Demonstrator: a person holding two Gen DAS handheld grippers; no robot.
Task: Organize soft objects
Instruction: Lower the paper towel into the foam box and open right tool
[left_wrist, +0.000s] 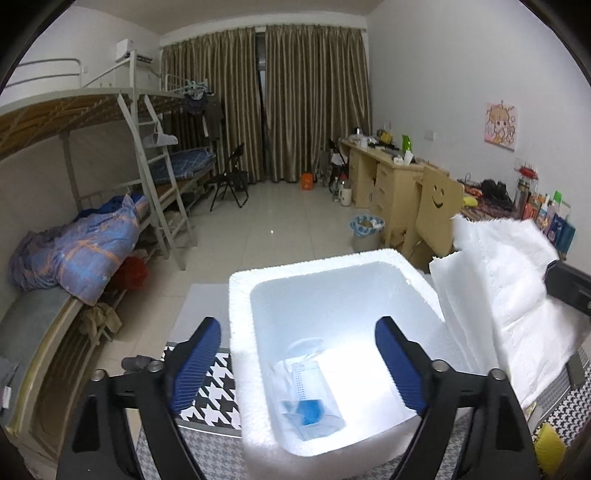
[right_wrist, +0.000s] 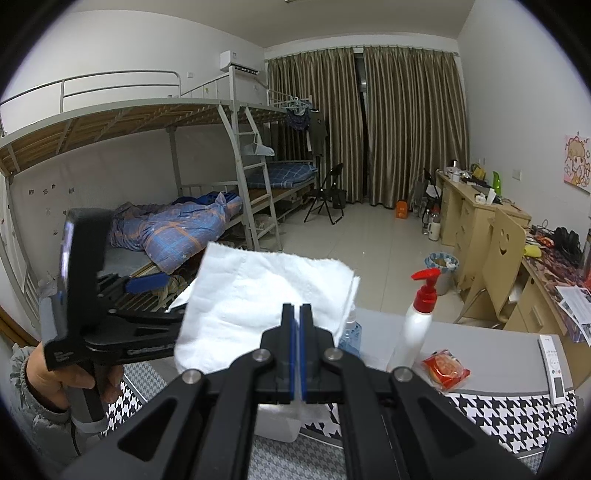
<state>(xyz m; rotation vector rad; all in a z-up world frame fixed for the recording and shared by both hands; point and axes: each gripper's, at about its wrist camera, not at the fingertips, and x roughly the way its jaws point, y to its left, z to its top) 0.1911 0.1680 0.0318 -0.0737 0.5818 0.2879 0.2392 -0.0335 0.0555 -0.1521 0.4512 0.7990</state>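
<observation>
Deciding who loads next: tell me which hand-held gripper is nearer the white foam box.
Left. The left hand-held gripper hangs open over the white foam box; the right pinches folded white tissue beside it.

Clamped in the right gripper (right_wrist: 296, 314): a folded white paper towel (right_wrist: 258, 306), standing up. Right of the towel: white pump bottle (right_wrist: 415, 325), red-wrapped snack (right_wrist: 445, 369), remote (right_wrist: 552, 365). Left of it: left gripper (right_wrist: 146, 286), hand-held.

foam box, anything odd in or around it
Nothing is spilled or damaged. The foam box stands upright on the table, holding one clear packet with something blue inside. The folded paper towel is not in the box: the right gripper holds it pinched.
</observation>
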